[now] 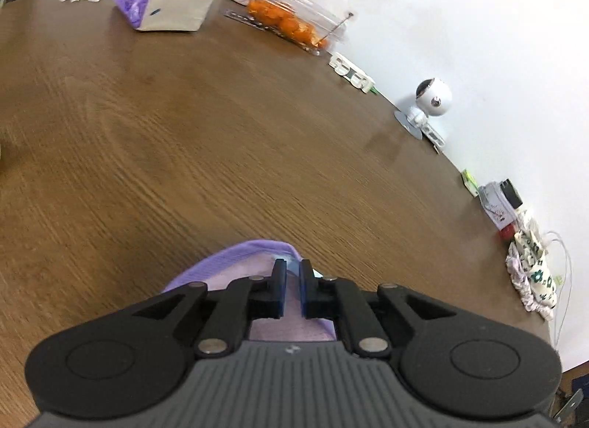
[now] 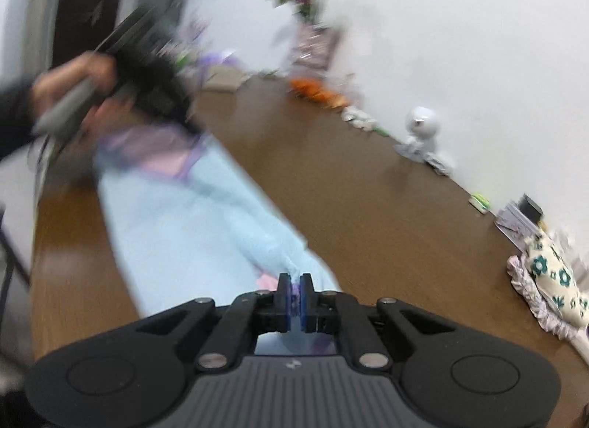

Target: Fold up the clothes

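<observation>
You hold a pale blue garment with a purple-trimmed collar [image 2: 191, 218] stretched between both tools above the brown wood-grain table [image 1: 184, 133]. Your right gripper [image 2: 294, 293] has its blue-padded fingers [image 2: 283, 295] pressed together on a bunched purple edge at the near end of the cloth. Your left gripper [image 1: 291, 288] has its fingers nearly closed on the purple ribbed neckline, with pink lining showing beneath. In the right wrist view that same left tool appears blurred at far left, gripped by your hand [image 2: 73, 78] at the garment's collar end.

The garment runs as a long strip from the collar at far left down to the near pinch, its right edge straight and clean. Whether that edge is a fold already made or just the cloth drawn taut cannot be told through the blur. It does not lie as a finished, compact fold; it is held, not resting squarely on the table.

The scene fits either a garment being drawn out flat or one being carried over in mid-fold.

Along the far wall stand a purple tissue pack [image 1: 162, 1], a clear plastic box of orange fruit [image 1: 291, 19] and a small white round camera [image 1: 430, 96]. A floral-print cloth with a ruffled edge [image 2: 548, 280] lies bunched at right.
</observation>
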